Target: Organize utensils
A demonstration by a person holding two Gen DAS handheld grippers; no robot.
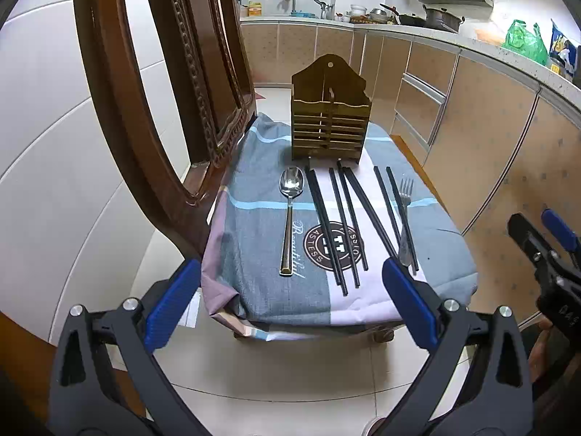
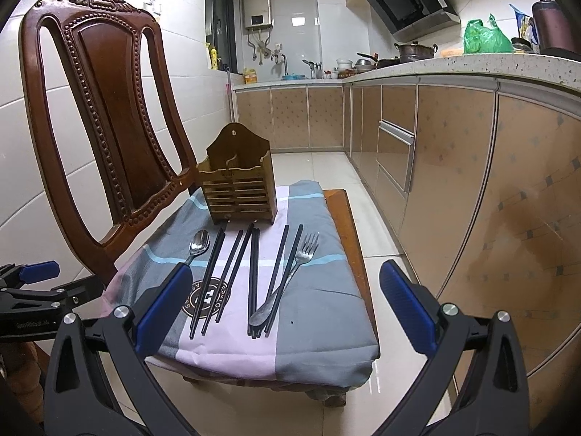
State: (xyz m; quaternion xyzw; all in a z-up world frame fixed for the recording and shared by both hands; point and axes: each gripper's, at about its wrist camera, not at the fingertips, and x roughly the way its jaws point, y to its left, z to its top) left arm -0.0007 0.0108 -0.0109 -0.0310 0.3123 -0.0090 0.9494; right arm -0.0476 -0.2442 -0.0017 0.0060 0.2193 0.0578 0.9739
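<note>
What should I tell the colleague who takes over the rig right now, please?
Left gripper: open, empty, short of the stool.
Right gripper: open, empty, also held back.
On the cloth-covered stool: wooden utensil holder at the far end, nothing visible in it; spoon, black chopsticks and fork lie flat in front.
Done: nothing.
Left: put every utensil into the holder.

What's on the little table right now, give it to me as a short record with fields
surface: small table under a checked cloth
holder: wooden utensil holder, upright at the far end, nothing seen in it
spoon: spoon, leftmost
chopsticks: black chopsticks, lying loose in the middle
fork: fork, rightmost
left gripper: open, empty
right gripper: open, empty
</note>
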